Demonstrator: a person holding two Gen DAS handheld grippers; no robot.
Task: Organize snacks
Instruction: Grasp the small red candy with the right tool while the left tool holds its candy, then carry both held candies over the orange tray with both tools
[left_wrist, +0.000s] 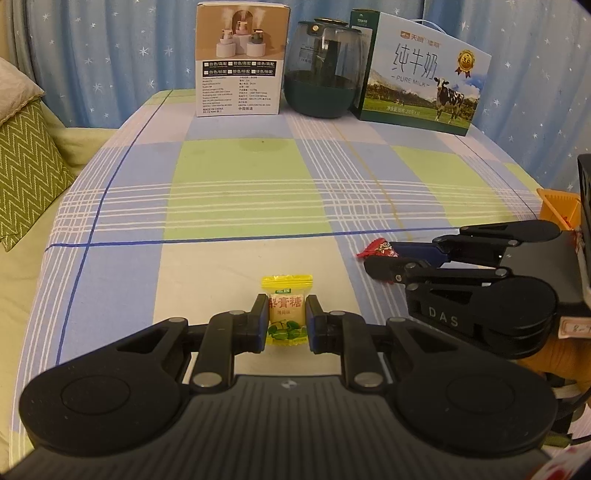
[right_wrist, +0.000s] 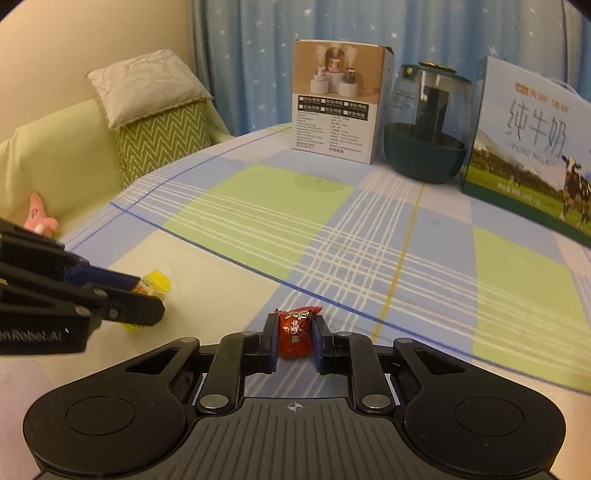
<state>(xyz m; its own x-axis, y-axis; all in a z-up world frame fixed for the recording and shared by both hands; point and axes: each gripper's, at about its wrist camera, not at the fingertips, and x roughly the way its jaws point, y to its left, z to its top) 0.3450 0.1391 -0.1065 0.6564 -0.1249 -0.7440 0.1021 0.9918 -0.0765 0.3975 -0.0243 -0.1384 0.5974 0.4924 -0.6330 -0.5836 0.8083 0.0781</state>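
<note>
My left gripper (left_wrist: 287, 320) is shut on a yellow candy packet (left_wrist: 287, 310) with red characters and green leaves, its pads pressing both sides, low over the checked tablecloth (left_wrist: 236, 177). My right gripper (right_wrist: 294, 336) is shut on a red candy packet (right_wrist: 295, 332); the red packet also shows in the left wrist view (left_wrist: 376, 247) between the right gripper's fingers (left_wrist: 391, 258). In the right wrist view the left gripper (right_wrist: 147, 295) comes in from the left with the yellow packet (right_wrist: 155, 284) partly hidden by its fingers.
At the table's back stand a humidifier box (left_wrist: 242, 59), a dark green glass humidifier (left_wrist: 323, 70) and a pure milk carton (left_wrist: 421, 74). An orange container (left_wrist: 557, 210) sits at the right edge. A green zigzag cushion (right_wrist: 162, 136) and a pink toy (right_wrist: 38, 218) lie on the left sofa.
</note>
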